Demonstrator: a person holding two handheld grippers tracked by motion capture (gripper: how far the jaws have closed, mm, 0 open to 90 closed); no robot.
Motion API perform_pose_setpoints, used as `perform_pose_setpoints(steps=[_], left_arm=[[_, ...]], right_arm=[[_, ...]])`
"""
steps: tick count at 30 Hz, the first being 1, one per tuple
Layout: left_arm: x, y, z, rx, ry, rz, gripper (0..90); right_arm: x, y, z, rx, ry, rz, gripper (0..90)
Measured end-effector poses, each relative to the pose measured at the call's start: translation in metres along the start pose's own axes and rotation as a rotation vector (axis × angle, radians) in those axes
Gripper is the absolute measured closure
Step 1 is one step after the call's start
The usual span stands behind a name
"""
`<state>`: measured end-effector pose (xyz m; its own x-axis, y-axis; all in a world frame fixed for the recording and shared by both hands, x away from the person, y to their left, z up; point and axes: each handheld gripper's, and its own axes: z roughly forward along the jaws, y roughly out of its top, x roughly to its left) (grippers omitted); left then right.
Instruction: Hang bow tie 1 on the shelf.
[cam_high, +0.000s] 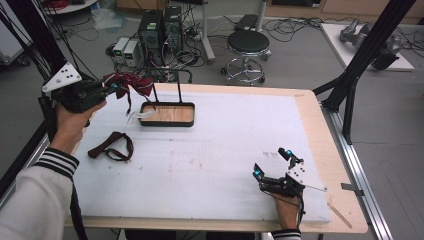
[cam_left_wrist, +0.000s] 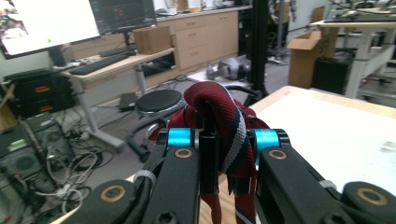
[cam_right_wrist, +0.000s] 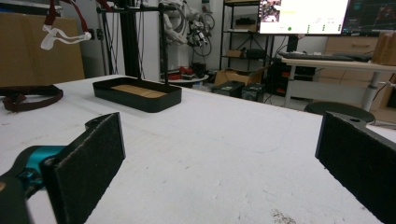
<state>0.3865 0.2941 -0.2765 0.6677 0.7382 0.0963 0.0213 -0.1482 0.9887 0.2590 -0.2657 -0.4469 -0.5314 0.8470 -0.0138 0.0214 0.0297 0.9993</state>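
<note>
A dark red striped tie (cam_high: 132, 84) hangs in the air at the far left of the table, and my left gripper (cam_high: 112, 89) is shut on it. In the left gripper view the tie (cam_left_wrist: 222, 114) is bunched between the jaws of the left gripper (cam_left_wrist: 219, 140). A second dark red tie (cam_high: 112, 146) lies looped on the white table cover, below and in front of that gripper. My right gripper (cam_high: 270, 162) rests near the front right edge, open and holding nothing. In its own view, the right gripper (cam_right_wrist: 219, 168) has its pads (cam_right_wrist: 88, 161) wide apart.
A black tray with a wooden floor (cam_high: 167, 114) and a thin black upright rack stands at the back left, just right of the held tie. The tray (cam_right_wrist: 137, 95) and the lying tie (cam_right_wrist: 28, 99) also appear in the right gripper view. A stool (cam_high: 247, 42) stands beyond the table.
</note>
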Motion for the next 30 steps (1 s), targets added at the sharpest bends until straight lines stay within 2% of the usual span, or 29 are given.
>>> perform_pose_setpoints(steps=[3,4,5,6,13,21,27,30], left_arm=[[0.006,0.002,0.002,-0.001,0.025,0.007,84.6],[0.011,0.003,0.004,0.008,0.042,0.010,84.6],[0.011,0.003,0.004,0.008,0.042,0.010,84.6],[0.015,0.003,0.005,0.007,0.063,0.006,84.6],[0.029,0.003,0.011,-0.004,0.111,-0.005,84.5],[0.038,0.008,0.021,-0.029,0.180,-0.006,84.6],[0.045,0.003,0.027,-0.036,0.249,-0.026,84.5],[0.047,0.000,0.027,-0.062,0.287,-0.014,84.6]], right_arm=[[0.000,-0.003,0.000,0.003,-0.004,-0.001,0.5],[-0.001,-0.007,0.001,0.010,0.005,0.016,0.5],[-0.001,-0.007,0.001,0.010,0.005,0.016,0.5],[-0.002,-0.007,0.001,-0.007,0.001,0.020,0.5],[-0.002,-0.008,-0.001,-0.016,-0.001,0.027,0.5],[-0.002,-0.008,-0.002,-0.026,-0.007,0.031,0.6],[-0.002,-0.009,-0.002,-0.025,-0.008,0.031,0.6],[-0.002,-0.009,-0.002,-0.025,-0.008,0.033,0.6]])
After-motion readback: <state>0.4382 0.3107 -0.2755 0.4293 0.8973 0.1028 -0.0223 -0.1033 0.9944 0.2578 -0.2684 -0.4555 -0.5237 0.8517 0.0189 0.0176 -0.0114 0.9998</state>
